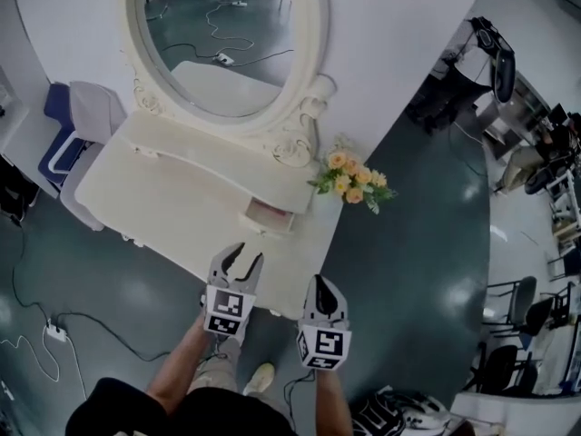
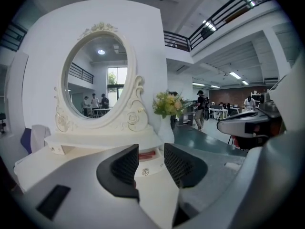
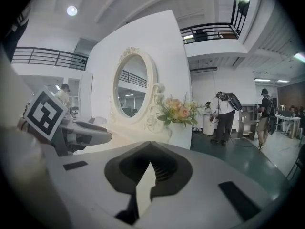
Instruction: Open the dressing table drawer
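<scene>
Standing at the near edge of the cream-white carved dressing table [image 1: 172,189], the person is holding both tools low over its front in the head view. The left gripper [image 1: 247,254] is pointing at the small cream drawer [image 1: 270,214] under the mirror shelf, its jaws standing apart, probably so that they can take the knob. The right gripper [image 1: 320,284] is hanging beside it with jaws together, seemingly idle. The drawer is sitting near the table's right end, just beside the bunch of yellow and peach flowers [image 1: 352,178]. A pinkish lining is showing on top of it, so it is looking partly pulled out already. The oval framed mirror [image 1: 222,34] is being cut off at the top edge.

In the left gripper view, the left gripper [image 2: 151,152] is framing the drawer [image 2: 145,163] between its open, empty jaws, apart from it and not touching. A small glittery knob [image 2: 145,171] is showing on the front, too small to make out in detail, and the jaws are covering the drawer's sides.

In the right gripper view, the right gripper [image 3: 148,162] is showing its jaws closed at the tips on nothing. The drawer is being hidden here behind the gripper body; only the mirror [image 3: 132,85] and flowers [image 3: 178,109] are rising above it.
</scene>
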Tool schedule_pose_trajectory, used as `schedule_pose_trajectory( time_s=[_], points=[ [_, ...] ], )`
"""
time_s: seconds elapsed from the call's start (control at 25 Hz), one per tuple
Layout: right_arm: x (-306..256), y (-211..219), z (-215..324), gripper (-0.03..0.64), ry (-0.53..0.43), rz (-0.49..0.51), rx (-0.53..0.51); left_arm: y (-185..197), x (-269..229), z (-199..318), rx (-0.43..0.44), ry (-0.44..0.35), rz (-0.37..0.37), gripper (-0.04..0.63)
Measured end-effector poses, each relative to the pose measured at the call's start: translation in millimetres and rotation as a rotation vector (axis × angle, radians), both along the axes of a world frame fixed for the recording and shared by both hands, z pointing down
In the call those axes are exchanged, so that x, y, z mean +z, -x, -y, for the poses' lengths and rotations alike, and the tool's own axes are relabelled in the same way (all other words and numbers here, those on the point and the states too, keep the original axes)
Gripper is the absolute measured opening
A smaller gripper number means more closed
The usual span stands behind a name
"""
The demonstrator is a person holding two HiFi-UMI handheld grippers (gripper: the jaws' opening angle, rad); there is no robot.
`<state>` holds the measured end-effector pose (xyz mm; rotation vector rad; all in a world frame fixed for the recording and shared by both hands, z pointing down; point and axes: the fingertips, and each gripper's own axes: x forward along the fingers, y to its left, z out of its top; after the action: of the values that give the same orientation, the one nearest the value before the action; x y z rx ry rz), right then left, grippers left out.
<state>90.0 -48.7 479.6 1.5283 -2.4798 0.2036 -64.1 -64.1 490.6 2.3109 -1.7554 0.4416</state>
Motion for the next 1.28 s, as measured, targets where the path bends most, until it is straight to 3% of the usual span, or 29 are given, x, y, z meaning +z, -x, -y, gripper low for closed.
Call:
schedule_pose_trajectory(
  time_s=[0.68, 1.28],
  points=[
    [-86.9, 14.8, -87.5, -0.002, -0.144, 0.034, -0.121, 4.3, -106.5, -120.3, -0.091, -0.167, 0.025, 0.07],
    [-100.5, 2.8, -150.2, -0.002, -0.185, 0.056, -0.151, 2.8, -137.0, -202.7, -0.128, -0.21, 0.035, 0.005]
  ],
)
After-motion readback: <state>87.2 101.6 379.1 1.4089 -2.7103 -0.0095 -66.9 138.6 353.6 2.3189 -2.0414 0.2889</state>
